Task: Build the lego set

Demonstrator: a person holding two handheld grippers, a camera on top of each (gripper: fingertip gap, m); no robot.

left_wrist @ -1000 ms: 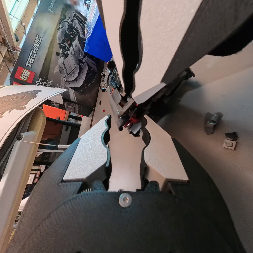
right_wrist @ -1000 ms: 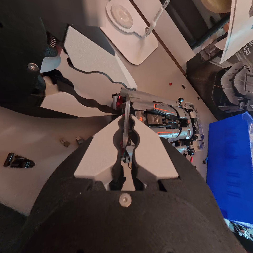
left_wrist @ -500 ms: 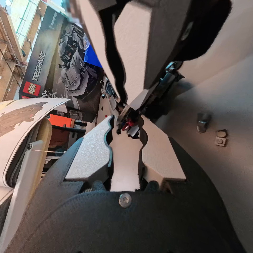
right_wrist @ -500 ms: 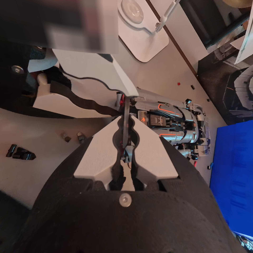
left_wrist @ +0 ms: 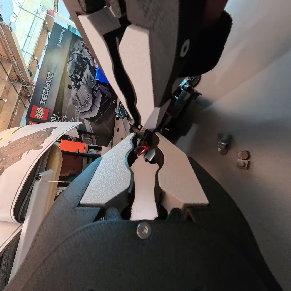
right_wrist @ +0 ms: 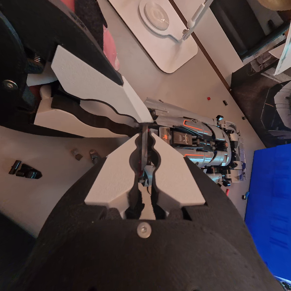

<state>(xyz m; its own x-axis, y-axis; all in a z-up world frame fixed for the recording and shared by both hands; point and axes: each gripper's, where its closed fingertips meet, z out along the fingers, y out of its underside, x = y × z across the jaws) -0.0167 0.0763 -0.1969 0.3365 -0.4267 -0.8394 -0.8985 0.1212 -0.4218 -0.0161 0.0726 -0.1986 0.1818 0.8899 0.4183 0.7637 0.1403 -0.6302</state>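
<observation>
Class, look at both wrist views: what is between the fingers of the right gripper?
The right gripper is shut on a thin dark grey panel at the car model's rear. Red bits and a grey piece show below it. How the panel joins the car is hidden by the fingers.

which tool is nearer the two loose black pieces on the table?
Left. The left tool reaches in above the black pieces; the right tool sits farther off, shut on the car's rear wing.

Beige table [right_wrist: 47,196] w/ lego car [right_wrist: 204,141], loose bits [right_wrist: 25,170].
</observation>
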